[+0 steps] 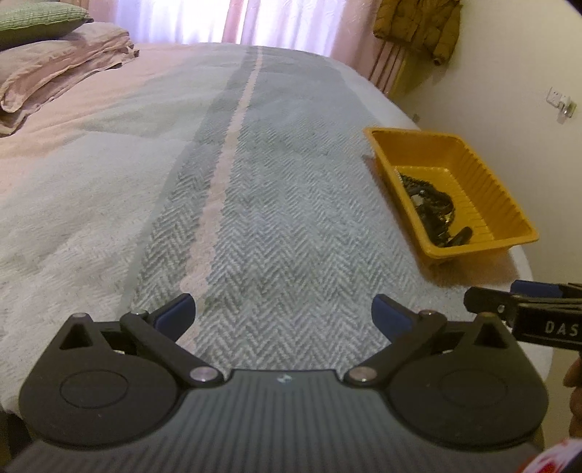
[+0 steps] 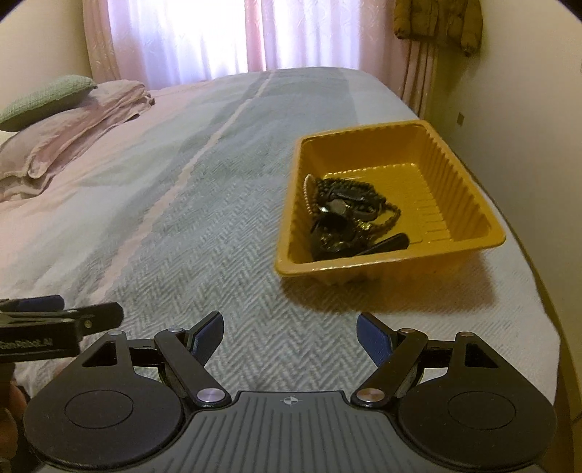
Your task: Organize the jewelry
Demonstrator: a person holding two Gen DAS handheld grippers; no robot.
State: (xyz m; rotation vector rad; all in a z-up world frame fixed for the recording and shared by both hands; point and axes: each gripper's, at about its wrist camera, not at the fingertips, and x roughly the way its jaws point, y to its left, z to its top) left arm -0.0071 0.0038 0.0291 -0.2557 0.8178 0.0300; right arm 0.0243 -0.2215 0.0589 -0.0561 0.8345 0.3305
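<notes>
Nearest us in the left wrist view, the left gripper hangs just above the bedspread, its blue-padded fingers spread wide with nothing between them. We note only herringbone weave in the gap. At the right edge of that view the right gripper shows side-on, low over the bed's near corner, close beside the left one.

From the right wrist view, the right gripper is likewise released: blue pads well apart, bare cloth between them. The left gripper enters at the left edge, seen from the side; from this angle we cannot tell its spread.

Ahead and slightly right of the right gripper sits the yellow tray, resting on the bedspread near the bed's right edge. We also see the tray at the right in the left wrist view, well apart from the left fingers. Inside it lies the jewelry, a dark tangled heap of beaded strands and small metallic pieces, gathered toward the near-left part of the tray floor; the same heap shows in the left view. Single pieces are too tangled to separate.

Beyond: stacked pink pillows at left with a green cushion on top, pink curtains behind, a mustard jacket hanging at upper right.
</notes>
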